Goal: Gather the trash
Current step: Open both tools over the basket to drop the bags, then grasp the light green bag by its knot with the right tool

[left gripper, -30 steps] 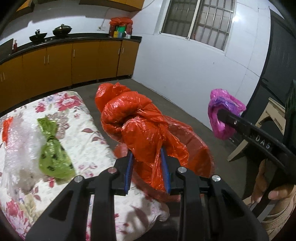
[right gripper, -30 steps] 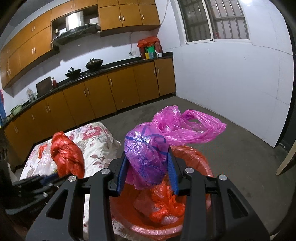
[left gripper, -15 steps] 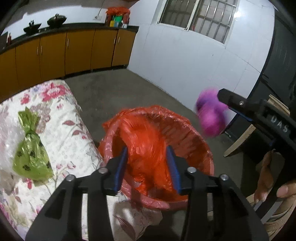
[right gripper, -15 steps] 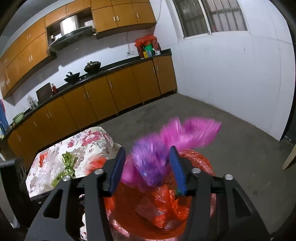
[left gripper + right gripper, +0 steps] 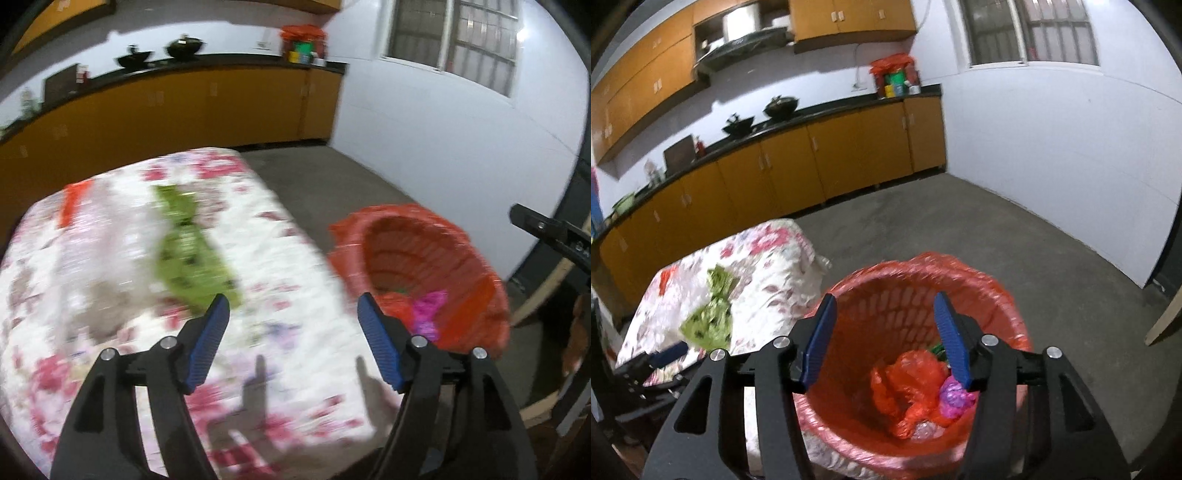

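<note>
Fingers, left: the left gripper [image 5: 293, 317] has just been opening and now stands wide, blue pads bare, nothing between them; it hangs over the near end of the flowered cloth.
Fingers, right: the right gripper [image 5: 884, 332] stands parted and empty above the mouth of the bin; its jaws opened a moment ago and have since held.
Bin: a red basket [image 5: 1001, 291] lined with red plastic stands on the floor against the right edge of the bed-like surface.
Already in: a crumpled red bag [image 5: 905, 384] and a small pink bag [image 5: 955, 397] lie at the bottom, touching each other.
Task's thing, place: the green bag [image 5: 192, 258] lies on the floral sheet [image 5: 280, 254], about mid-surface, just ahead of the left fingers and not touched.
Task's thing, look: lime-green film with dark specks, knotted into a narrow neck at the far end, plump at the near end; blurred in the left view.
Beside it: something pale and translucent [image 5: 99, 254] lies towards the left edge, too smeared to name.
Handling, my guess: light, soft and slippery, it would squash and not resist.
Where to take hold: the knotted neck, or a bunched fold of the belly, looks safest.
</note>
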